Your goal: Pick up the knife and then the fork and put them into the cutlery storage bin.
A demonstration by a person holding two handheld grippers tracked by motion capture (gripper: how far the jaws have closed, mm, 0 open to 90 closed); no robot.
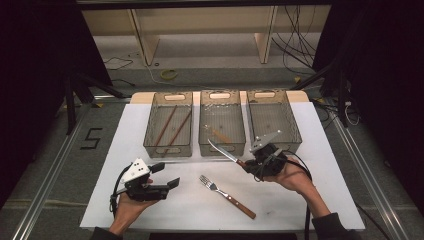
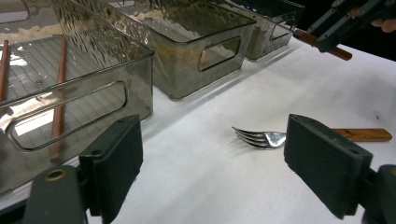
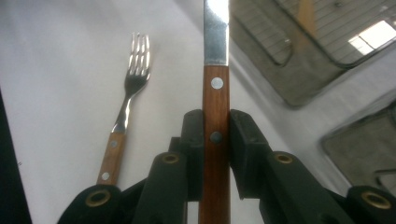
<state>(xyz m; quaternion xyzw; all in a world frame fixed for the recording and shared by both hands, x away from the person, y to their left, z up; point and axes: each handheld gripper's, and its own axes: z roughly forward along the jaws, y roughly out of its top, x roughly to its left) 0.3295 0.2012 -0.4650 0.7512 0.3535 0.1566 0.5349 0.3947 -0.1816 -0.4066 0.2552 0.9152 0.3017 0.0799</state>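
Your left gripper [image 1: 169,176] idles near-left, jaws wide and empty; fork [image 1: 226,196] lies loose near-centre. Your right gripper [image 1: 246,165] clamps the knife [image 1: 223,151] by its handle, lifted before the middle bin [image 1: 222,143]; the long blade could clip the rim.

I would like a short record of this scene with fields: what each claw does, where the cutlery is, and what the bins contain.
right claw: shut on knife handle, blade toward middle bin
left claw: open, holds nothing
fork: flat on white table, between the hands
left bin: two brown chopsticks
right bin: nothing visible inside
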